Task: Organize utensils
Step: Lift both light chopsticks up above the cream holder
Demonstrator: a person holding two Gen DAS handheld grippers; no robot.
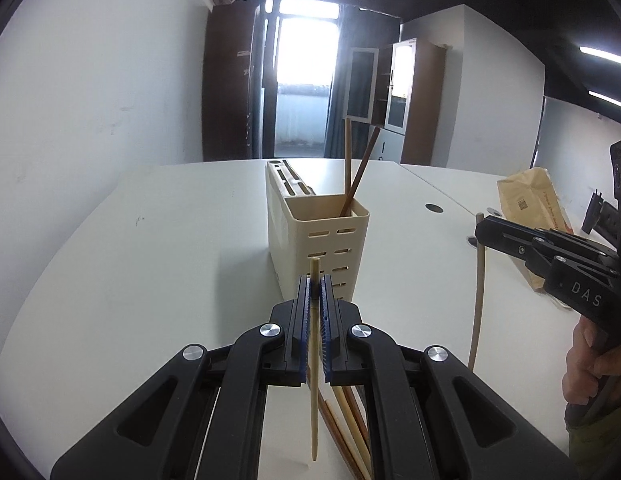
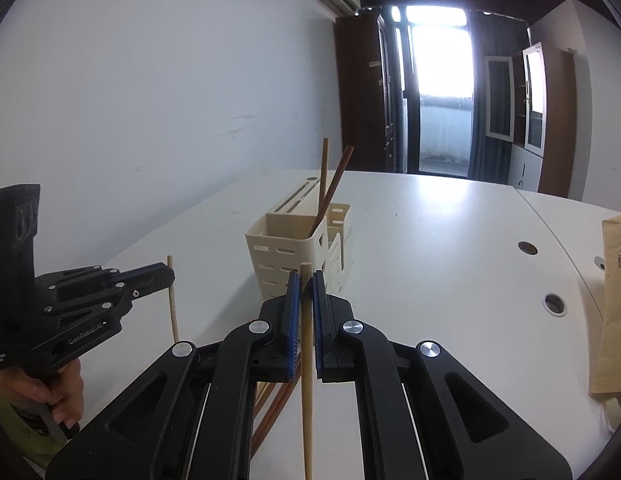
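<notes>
**Two chopsticks held, two already in the holder**

Now we count four chopsticks clear of the tabletop. Our left gripper has its jaws closed tight on one pale chopstick, which stands nearly upright between the blue pads, its top poking just above them and its lower end hanging free. Our right gripper is likewise clamped on one light wooden chopstick, also close to vertical. From the left wrist view we see that same right gripper off to the side, with its chopstick dangling below the jaws; from the right wrist view the left gripper shows with its stick.

One cream utensil holder stands on the tabletop ahead of both grippers. Two chopsticks lean in its open slotted compartment: one light brown and one dark brown, crossing near the rim. Behind that compartment we see a flat top with narrow slots.

Under the left gripper lies a loose bundle of chopsticks; at least three show, the rest hidden. One brown paper bag lies to the right.
</notes>
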